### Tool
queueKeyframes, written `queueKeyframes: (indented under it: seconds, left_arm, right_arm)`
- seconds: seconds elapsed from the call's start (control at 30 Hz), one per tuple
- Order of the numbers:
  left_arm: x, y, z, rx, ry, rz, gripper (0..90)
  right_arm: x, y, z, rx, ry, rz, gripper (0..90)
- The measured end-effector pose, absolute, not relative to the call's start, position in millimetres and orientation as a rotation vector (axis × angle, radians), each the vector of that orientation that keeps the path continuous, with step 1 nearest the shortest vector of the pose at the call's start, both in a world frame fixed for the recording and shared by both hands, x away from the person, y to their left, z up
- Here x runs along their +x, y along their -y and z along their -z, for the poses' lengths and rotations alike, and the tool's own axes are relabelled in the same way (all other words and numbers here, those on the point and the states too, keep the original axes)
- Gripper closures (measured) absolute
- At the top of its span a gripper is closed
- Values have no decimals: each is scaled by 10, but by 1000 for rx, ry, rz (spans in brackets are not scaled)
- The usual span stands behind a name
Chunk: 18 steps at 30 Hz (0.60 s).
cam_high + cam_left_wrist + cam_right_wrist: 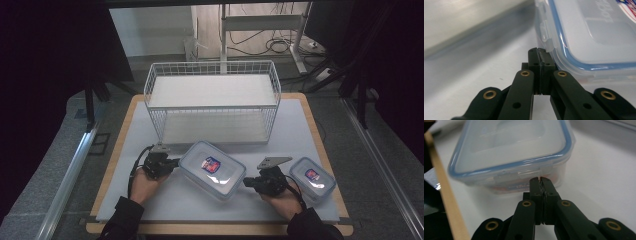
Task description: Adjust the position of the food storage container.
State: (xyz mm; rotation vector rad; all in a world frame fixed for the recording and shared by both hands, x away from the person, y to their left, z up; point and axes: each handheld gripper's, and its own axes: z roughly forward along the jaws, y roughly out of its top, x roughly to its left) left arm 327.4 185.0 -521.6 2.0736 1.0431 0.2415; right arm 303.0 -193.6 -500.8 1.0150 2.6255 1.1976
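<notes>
A large clear lidded container [212, 170] with a blue seal and a sticker lies at the table's front middle, between my two grippers. My left gripper [172, 163] is at its left end. In the left gripper view the left gripper [539, 50] is shut, tips touching the container's [594, 32] side latch [545, 37]; nothing shows between the jaws. My right gripper [248, 183] is at the container's right end. In the right gripper view the right gripper [540, 179] is shut, its tips against the container's [511, 147] latch flap [519, 173].
A smaller lidded container [312, 178] sits at the front right, just beyond my right hand. A white wire basket [212, 100] stands at the back of the white mat [295, 130]. The table's wooden front edge [447, 197] runs close by.
</notes>
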Motion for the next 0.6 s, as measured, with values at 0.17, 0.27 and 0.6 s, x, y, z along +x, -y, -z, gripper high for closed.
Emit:
queueKeyframes:
  seconds: [0.17,0.27,0.6]
  left_arm:
    - [3078,-1800,5198,2103,-1018,-209,900]
    - [2972,-1781,5189,2112,-1018,-194,900]
    - [2735,-1643,5172,2142,-975,-189,900]
  right_arm:
    - [3090,2003,5006,1061,-2584,-1188,895]
    - [3121,2023,5008,1071,-2566,-1184,896]
    - [3272,2025,5029,1115,-2505,-1158,898]
